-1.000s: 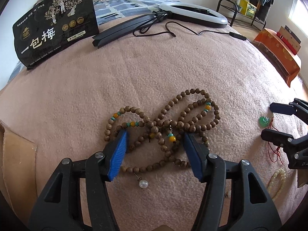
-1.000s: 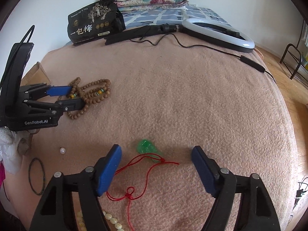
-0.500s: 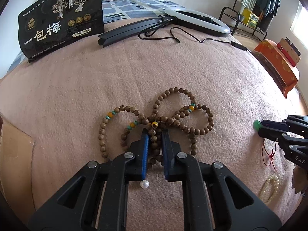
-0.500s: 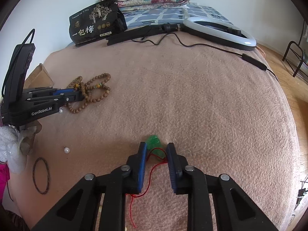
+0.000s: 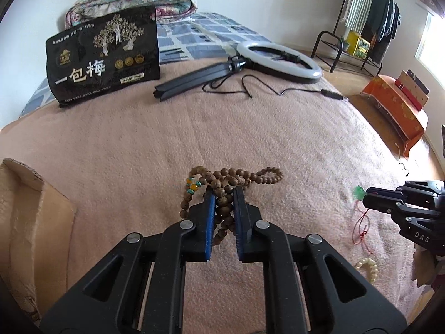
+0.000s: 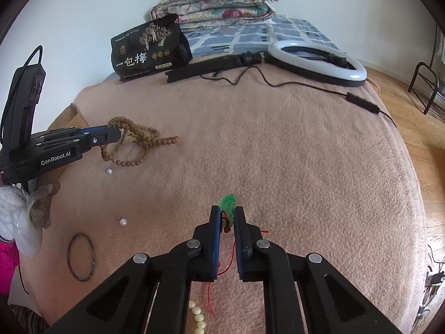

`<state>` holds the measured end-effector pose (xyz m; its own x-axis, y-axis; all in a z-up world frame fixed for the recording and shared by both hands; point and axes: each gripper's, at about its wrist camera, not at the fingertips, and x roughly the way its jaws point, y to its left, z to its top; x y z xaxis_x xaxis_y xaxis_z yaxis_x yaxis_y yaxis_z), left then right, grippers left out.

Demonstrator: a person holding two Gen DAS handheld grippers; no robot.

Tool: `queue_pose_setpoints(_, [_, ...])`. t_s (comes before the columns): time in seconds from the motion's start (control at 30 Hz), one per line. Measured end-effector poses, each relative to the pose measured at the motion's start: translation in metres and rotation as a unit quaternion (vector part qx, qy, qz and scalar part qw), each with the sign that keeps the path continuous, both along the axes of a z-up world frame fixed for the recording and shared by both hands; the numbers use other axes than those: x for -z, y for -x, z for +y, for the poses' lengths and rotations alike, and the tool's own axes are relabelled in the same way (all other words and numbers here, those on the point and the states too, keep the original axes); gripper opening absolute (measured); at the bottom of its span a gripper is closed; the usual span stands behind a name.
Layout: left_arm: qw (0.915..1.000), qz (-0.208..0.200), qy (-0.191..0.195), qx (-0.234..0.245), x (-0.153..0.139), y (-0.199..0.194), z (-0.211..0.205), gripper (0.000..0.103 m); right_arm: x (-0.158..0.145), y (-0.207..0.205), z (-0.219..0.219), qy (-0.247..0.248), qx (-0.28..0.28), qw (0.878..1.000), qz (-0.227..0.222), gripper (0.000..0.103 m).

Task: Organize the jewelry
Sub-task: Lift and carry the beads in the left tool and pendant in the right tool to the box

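The left hand-held gripper (image 5: 224,194) is clamped on one strand of brown wooden beads (image 5: 236,179), its blue pads pressed on the bunched loops; part of the strand hangs from the jaws and the rest trails on the pink blanket (image 5: 250,128) of the bed. The right hand-held gripper (image 6: 226,217) has just closed further and pinches one green pendant (image 6: 228,201) by the knot of its red cord (image 6: 222,271), which trails down between the fingers.

Around them on the blanket lie two loose white pearls (image 6: 109,171), one thin dark ring (image 6: 80,256) and one string of cream pearls (image 6: 198,317). Farther off are one black pouch (image 6: 148,51) with gold print and one ring light (image 6: 317,62) with its folded stand and cable. One cardboard box (image 5: 30,217) sits at the blanket's left edge.
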<state>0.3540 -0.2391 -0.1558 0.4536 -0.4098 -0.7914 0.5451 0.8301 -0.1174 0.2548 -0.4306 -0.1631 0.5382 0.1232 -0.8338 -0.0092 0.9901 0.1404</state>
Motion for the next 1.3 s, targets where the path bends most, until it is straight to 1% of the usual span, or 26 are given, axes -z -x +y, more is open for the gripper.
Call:
queue_pose_setpoints(0.4, [0.9985, -0.042, 0.032, -0.010, -0.060, 0.028, 0.025, 0.010, -0.058, 0.022, 0.011, 0.008, 0.003, 0.999, -0.042, 0.007])
queue_pose_setpoints(0.77, [0.9950, -0.077, 0.059, -0.025, -0.112, 0.052, 0.059, 0.010, -0.103, 0.041, 0.033, 0.017, -0.005, 0.997, -0.073, 0.007])
queue_pose_setpoints(1.1, [0.9903, -0.105, 0.077, -0.048, -0.149, 0.064, 0.104, 0.010, -0.135, 0.044, 0.069, 0.024, -0.030, 0.995, -0.097, 0.007])
queue_pose_setpoints(1.3, [0.9872, -0.121, 0.079, -0.068, -0.166, 0.067, 0.142, 0.010, -0.147, 0.034, 0.101, 0.022, -0.051, 0.993, -0.108, 0.007])
